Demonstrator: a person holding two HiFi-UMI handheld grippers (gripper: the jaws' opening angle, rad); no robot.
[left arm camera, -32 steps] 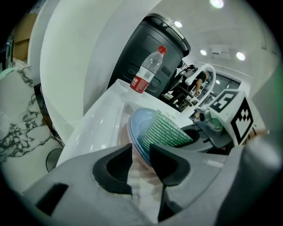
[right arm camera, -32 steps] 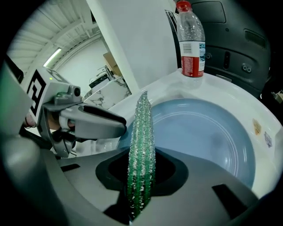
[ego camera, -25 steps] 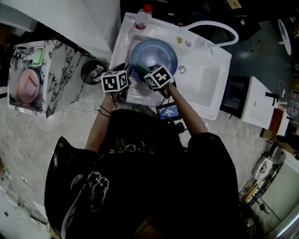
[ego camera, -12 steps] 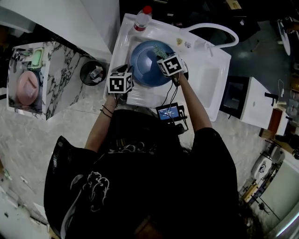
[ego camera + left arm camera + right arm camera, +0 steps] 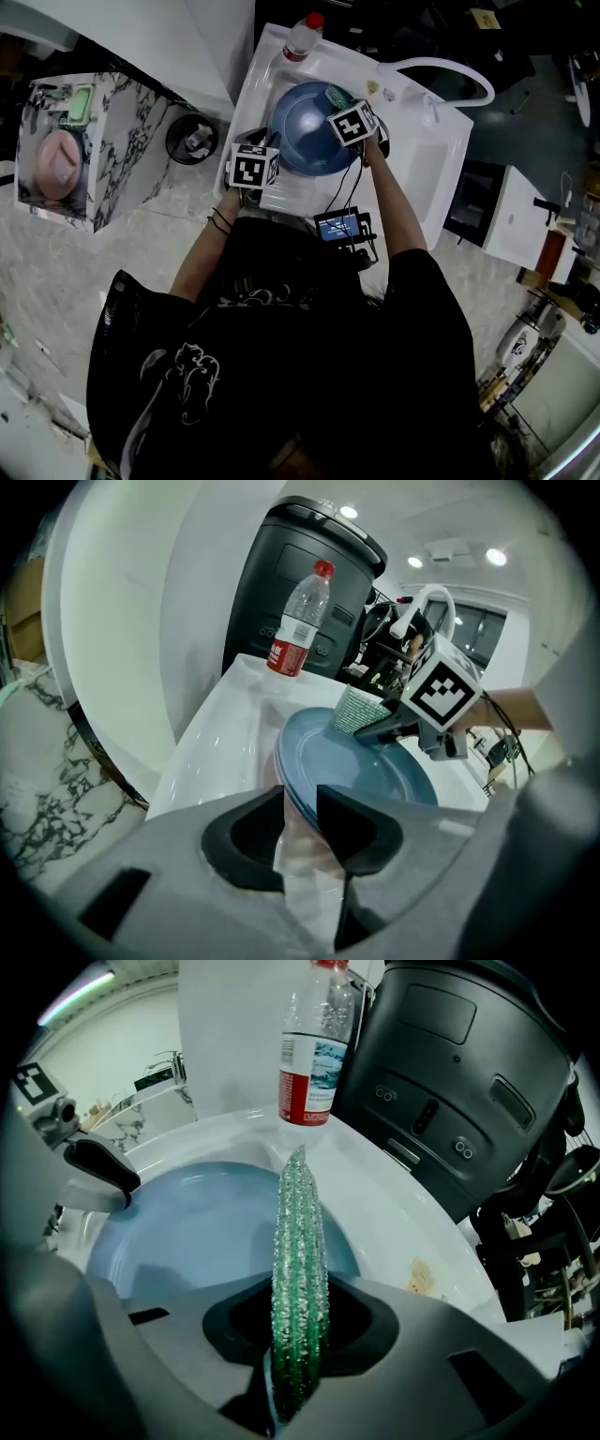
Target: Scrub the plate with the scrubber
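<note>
Over the plate, scrubber in right tool.

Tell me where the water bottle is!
In the head view, the water bottle stands on the far left corner of the white sink, just past the blue plate.

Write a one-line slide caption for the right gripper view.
Right tongs clamp a green scrubber over the blue plate in a white sink, bottle behind.
</note>
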